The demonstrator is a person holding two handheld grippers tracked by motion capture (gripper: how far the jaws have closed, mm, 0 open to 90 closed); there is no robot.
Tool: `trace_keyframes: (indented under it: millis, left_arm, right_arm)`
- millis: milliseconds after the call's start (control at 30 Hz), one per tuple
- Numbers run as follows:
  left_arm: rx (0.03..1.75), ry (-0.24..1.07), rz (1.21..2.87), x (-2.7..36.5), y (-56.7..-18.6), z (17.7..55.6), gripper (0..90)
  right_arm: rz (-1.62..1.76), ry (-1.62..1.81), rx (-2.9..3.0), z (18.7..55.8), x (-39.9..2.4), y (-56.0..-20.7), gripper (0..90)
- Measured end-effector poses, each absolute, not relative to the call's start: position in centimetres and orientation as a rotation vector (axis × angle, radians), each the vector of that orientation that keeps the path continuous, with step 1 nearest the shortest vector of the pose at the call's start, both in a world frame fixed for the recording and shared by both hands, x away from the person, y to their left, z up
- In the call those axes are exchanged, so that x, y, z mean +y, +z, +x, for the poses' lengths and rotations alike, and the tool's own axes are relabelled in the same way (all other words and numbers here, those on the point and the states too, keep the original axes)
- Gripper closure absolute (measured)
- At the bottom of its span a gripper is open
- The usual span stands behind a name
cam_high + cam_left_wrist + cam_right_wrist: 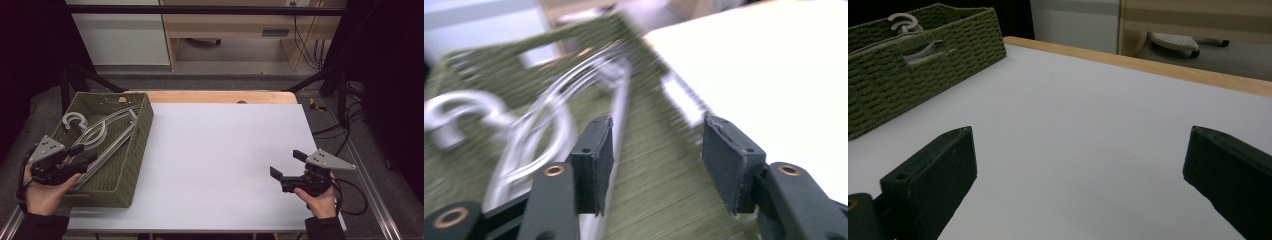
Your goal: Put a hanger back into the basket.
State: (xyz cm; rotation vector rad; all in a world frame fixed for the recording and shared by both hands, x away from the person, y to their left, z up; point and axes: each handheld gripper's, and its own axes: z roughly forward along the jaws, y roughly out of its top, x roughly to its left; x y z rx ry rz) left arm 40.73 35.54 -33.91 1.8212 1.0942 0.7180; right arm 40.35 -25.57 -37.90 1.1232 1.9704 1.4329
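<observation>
A green woven basket (140, 131) stands on the left of the white table (225, 150). Inside it lie several grey clothes hangers (97, 134), their hooks toward the far left corner. My left gripper (82, 154) hovers over the basket's near end, open, with nothing between its jaws. In the left gripper view the hangers (539, 125) lie just beyond the open jaws, blurred, on the basket floor (659, 180). My right gripper (286, 164) is held low over the table's right side, open wide and empty. The right gripper view shows the basket (898, 75) far off, with a hanger hook (904, 22) above its rim.
A wooden strip (215, 96) edges the table's far side. Beyond it stand a white cabinet (120, 35) and a wooden desk (235, 25). Black frame bars (320, 75) and cables (350, 130) sit to the right of the table.
</observation>
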Motion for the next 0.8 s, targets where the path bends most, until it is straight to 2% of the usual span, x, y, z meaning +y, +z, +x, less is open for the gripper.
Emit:
trace_keyframes:
  millis: [167, 433, 800]
  left_arm:
    - [1.01, 0.648, 1.765, 33.2, -34.2, 40.0, 36.9]
    - [0.921, 0.577, 1.753, 30.4, -35.6, 39.7, 19.7]
    - [0.862, 0.512, 1.793, 27.9, -37.6, 39.9, 12.5]
  right_arm:
    - [1.116, 1.437, 1.962, 40.3, -25.7, -37.9, 1.2]
    - [1.122, 1.456, 1.949, 40.2, -25.8, -37.8, 1.0]
    - [1.115, 1.464, 1.944, 39.9, -26.2, -37.9, 0.8]
